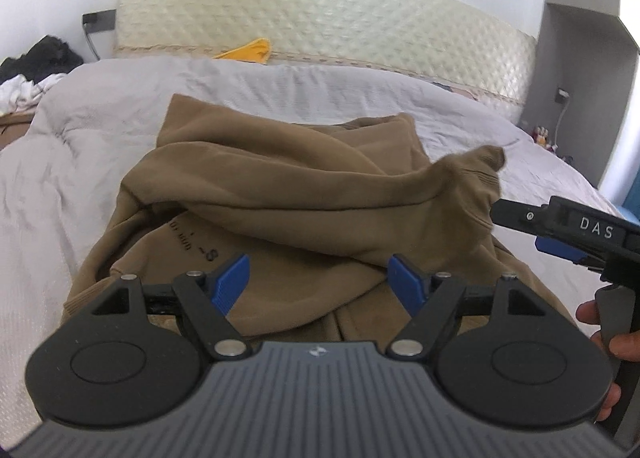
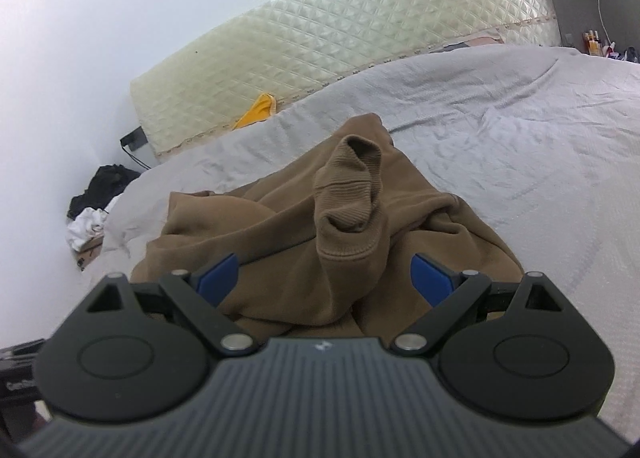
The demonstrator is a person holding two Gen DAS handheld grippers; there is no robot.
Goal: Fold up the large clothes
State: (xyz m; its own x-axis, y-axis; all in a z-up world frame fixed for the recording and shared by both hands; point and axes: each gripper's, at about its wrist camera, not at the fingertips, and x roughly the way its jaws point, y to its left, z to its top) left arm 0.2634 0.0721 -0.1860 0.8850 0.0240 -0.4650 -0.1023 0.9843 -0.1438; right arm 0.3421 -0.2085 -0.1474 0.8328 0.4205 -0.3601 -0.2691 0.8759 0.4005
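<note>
The brown sweatshirt [image 1: 280, 194] lies crumpled in the middle of the bed [image 1: 100, 130], and it serves as our landmark. Far left of it, beyond the bed's edge, a dark and white heap of clothes [image 1: 36, 66] sits by the wall. On the sweatshirt's left side the grey cover runs bare and rumpled out to the bed's edge, so there is room there. Nearer the viewer, the left claw [image 1: 322, 278] hangs over the sweatshirt's near hem, jaws spread wide, blue pads [image 1: 232, 278] clear of the cloth and nothing gripped. Behind the sweatshirt a yellow cloth [image 1: 248, 50] peeks out at the foot of the quilted headboard [image 1: 320, 18].

On the sweatshirt's right side a sleeve lies across the body, its ribbed cuff [image 2: 348, 194] standing up. The right claw [image 2: 326, 282] sits just short of that cuff, jaws wide apart too, pads off the fabric and nothing held. Right of the sweatshirt the cover stretches broad and open toward the far wall.
</note>
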